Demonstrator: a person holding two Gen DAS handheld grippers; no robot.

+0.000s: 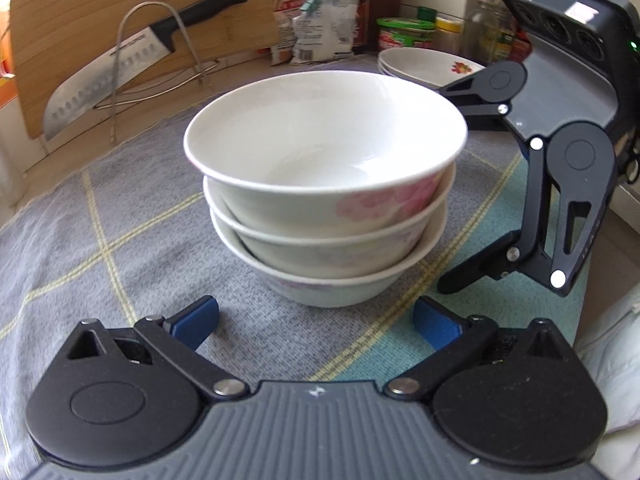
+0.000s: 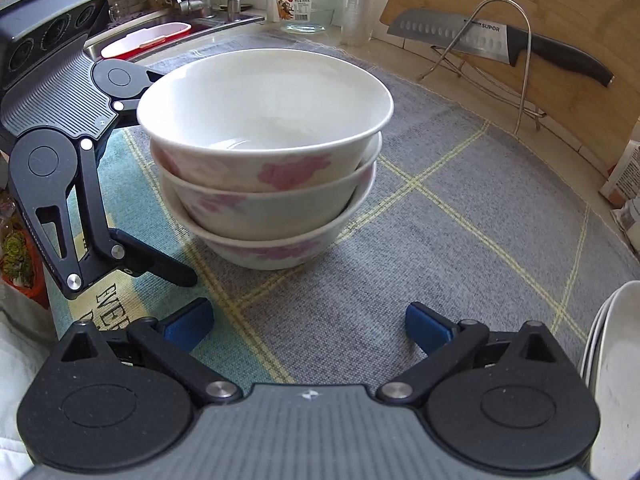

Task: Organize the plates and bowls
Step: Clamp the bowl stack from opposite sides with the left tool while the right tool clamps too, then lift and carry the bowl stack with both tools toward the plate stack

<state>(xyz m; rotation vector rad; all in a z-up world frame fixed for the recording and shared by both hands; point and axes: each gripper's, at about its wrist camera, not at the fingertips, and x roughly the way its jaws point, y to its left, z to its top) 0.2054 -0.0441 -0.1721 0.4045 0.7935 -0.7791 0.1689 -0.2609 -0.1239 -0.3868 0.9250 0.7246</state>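
Left wrist view: three nested bowls (image 1: 324, 184), top one empty; both grippers' jaws spread.

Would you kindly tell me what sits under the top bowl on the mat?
Under the top bowl two more bowls nest: a middle bowl and a bottom bowl, resting on the grey checked mat. Their insides are covered, so any contents cannot be seen.

The stacked bowls (image 1: 324, 184) are white with pink flower prints, the cloth (image 2: 460, 240) on the surface is grey and teal crossed by pale yellow lines, the plates (image 1: 430, 66) are white with a red motif, and both grippers' fingers (image 2: 188, 326) are blue on black.
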